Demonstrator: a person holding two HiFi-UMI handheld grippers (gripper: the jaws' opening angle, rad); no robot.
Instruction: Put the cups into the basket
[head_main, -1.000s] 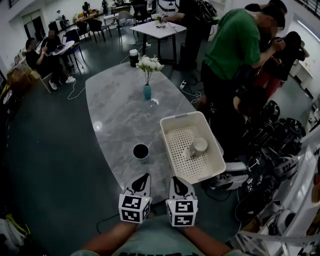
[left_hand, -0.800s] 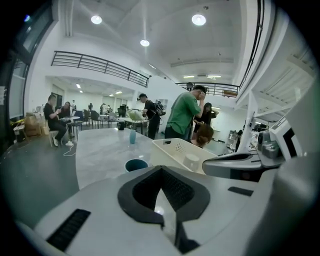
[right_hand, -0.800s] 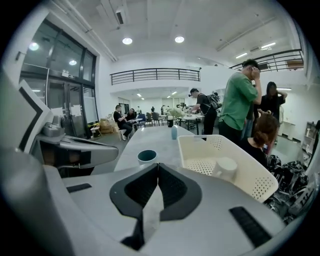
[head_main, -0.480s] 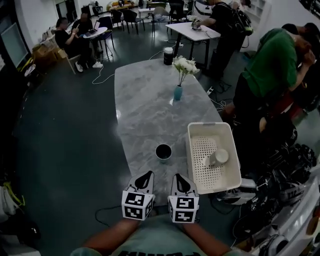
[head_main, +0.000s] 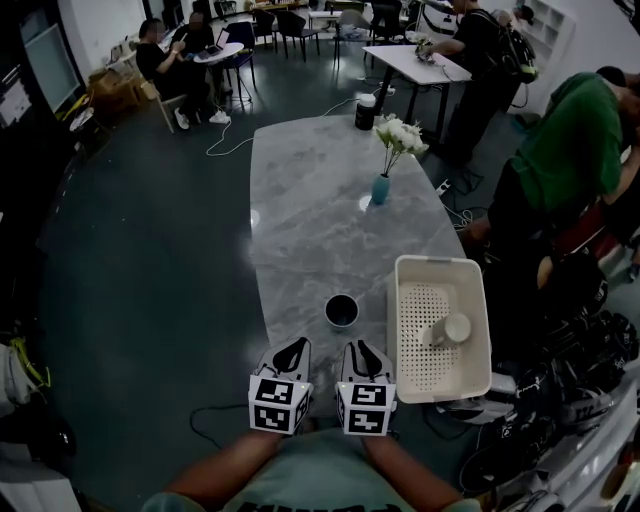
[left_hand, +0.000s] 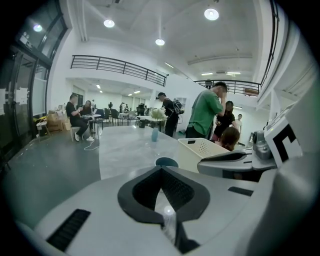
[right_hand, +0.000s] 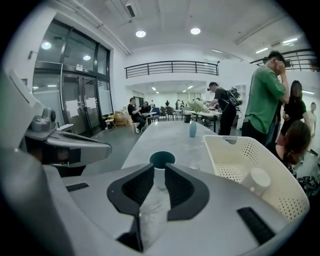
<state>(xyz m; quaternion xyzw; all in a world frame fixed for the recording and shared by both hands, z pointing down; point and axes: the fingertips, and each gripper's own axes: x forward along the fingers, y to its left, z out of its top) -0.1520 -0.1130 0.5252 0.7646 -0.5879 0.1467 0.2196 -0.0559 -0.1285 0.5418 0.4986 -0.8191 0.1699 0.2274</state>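
Note:
A dark cup (head_main: 341, 311) stands upright on the grey marble table (head_main: 310, 230), just ahead of both grippers. To its right sits the white perforated basket (head_main: 404, 330), and a white cup (head_main: 452, 330) lies on its side inside. My left gripper (head_main: 296, 347) hovers at the table's near edge, shut and empty. My right gripper (head_main: 357, 349) is beside it, its jaws opening to a narrow gap with nothing between them. In the right gripper view the dark cup (right_hand: 162, 159) is straight ahead of the jaws (right_hand: 159, 172), with the basket (right_hand: 225, 150) on the right.
A blue vase of white flowers (head_main: 384, 175) stands further back on the table. A person in a green shirt (head_main: 570, 150) stands close to the right of the basket. Dark helmets and other gear (head_main: 590, 350) lie on the floor at the right. Seated people and tables are far behind.
The head view has swung, so the table, the cup and the basket now sit further right in the picture. Both grippers stay side by side at the near edge.

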